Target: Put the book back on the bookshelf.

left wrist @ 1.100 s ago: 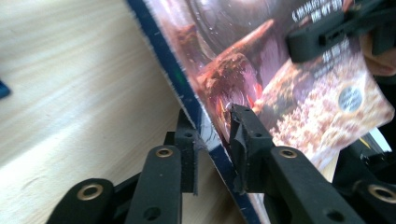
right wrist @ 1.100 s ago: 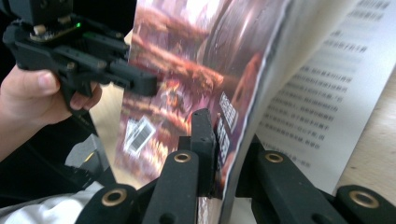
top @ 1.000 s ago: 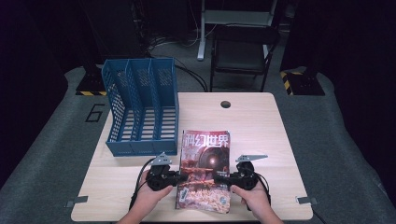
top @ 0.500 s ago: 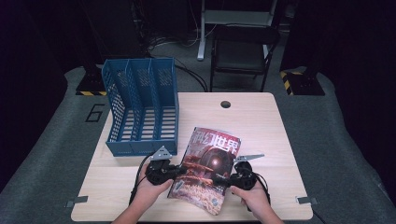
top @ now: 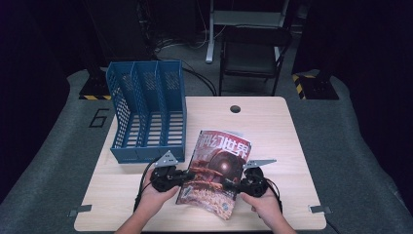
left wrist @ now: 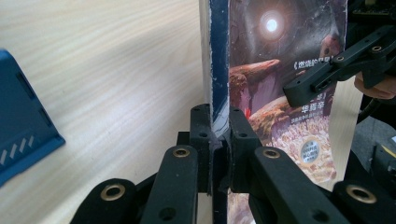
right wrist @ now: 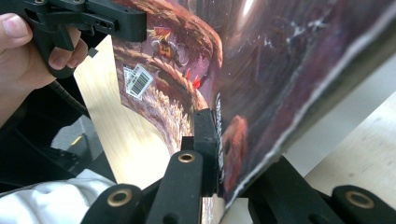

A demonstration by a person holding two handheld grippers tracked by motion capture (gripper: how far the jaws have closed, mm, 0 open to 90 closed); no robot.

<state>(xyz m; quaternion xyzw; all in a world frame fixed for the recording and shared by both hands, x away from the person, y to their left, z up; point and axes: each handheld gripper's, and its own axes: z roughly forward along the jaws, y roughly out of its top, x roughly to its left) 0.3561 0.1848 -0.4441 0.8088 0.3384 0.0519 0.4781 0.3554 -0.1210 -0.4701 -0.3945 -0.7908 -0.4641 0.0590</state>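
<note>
You've got the magazine tilted w/ its far end lifted, near the table's front edge, just right of the blue file rack. Left gripper pinches its spine edge, right gripper pinches the opposite edge.

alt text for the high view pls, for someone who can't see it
A person's two hands each hold a gripper, the left gripper and right gripper both clamped on opposite edges of a magazine with a reddish cover, lifted and tilted over a wooden table. A blue file rack with three slots stands at the table's left, and a dark chair sits beyond.
</note>
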